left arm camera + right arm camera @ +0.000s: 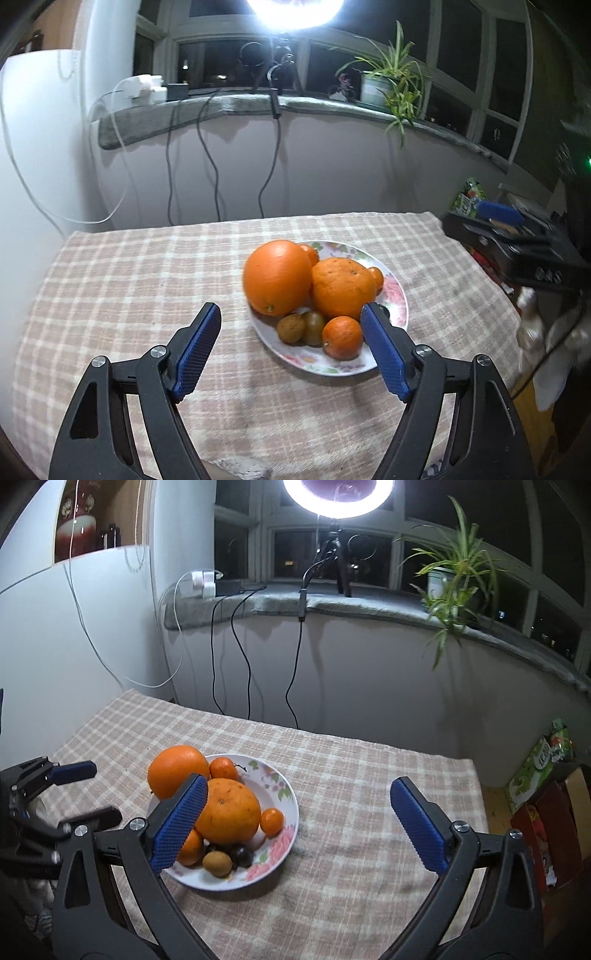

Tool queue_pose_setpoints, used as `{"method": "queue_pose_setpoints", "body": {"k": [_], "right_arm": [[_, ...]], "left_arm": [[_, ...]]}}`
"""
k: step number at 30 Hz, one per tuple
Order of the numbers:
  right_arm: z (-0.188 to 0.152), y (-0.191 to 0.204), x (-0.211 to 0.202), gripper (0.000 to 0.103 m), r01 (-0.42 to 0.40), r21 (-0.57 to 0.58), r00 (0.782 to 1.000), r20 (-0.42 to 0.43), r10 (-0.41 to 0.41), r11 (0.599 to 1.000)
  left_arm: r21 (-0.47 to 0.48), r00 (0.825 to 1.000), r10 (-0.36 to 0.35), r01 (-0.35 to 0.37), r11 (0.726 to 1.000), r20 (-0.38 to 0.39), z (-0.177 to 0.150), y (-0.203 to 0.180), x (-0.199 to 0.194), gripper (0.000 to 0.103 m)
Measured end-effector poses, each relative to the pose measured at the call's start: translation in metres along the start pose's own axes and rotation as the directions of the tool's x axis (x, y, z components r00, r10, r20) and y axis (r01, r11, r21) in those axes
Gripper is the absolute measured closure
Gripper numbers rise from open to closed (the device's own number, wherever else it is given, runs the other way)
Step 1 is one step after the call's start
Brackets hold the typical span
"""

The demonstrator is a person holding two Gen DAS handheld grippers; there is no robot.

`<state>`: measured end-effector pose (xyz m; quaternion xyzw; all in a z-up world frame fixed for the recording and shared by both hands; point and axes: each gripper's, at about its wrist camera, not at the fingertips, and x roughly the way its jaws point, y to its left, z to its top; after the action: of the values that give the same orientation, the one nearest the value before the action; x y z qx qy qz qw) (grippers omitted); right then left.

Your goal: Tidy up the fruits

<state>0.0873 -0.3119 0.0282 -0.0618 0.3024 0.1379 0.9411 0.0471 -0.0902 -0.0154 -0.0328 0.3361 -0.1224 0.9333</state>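
Observation:
A flowered white plate (397,299) (284,834) sits on the checked tablecloth, piled with fruit. On it are a big smooth orange (277,277) (177,770), a bumpy orange (341,288) (229,812), small mandarins (341,338) (272,821), a brown kiwi-like fruit (291,328) (218,864) and a dark round fruit (314,326) (242,854). My left gripper (290,314) (94,794) is open just in front of the plate, with nothing between its pads. My right gripper (299,786) is open wide to the right of the plate, over bare cloth, and holds nothing.
The checked tablecloth (129,277) (369,812) covers the table up to the wall. Cables (240,653) hang from the windowsill. A ring light (338,498) and a potted plant (454,576) stand on the sill. Boxes and packets (543,794) lie beyond the table's right edge.

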Motion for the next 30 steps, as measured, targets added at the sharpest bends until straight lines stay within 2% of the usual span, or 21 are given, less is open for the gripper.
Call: {"method": "queue_pose_setpoints", "body": {"k": [4,10,30], "right_arm": [[-0.013,-0.006,-0.008,0.002,0.006,0.073,1.0,0.007,-0.007,0.997],[-0.021,-0.01,-0.017,0.001,0.056,0.081,0.998,0.016,-0.057,0.995],[-0.021,-0.009,-0.016,0.001,0.029,0.088,1.0,0.002,-0.03,0.996]], "left_arm": [[-0.024,1.0,0.009,-0.01,1.0,-0.003,-0.001,0.005,-0.004,0.022],[-0.026,1.0,0.015,-0.015,1.0,0.015,0.0,0.007,-0.011,0.022],[-0.022,0.999,0.024,-0.024,0.999,0.04,0.0,0.005,-0.018,0.022]]}}
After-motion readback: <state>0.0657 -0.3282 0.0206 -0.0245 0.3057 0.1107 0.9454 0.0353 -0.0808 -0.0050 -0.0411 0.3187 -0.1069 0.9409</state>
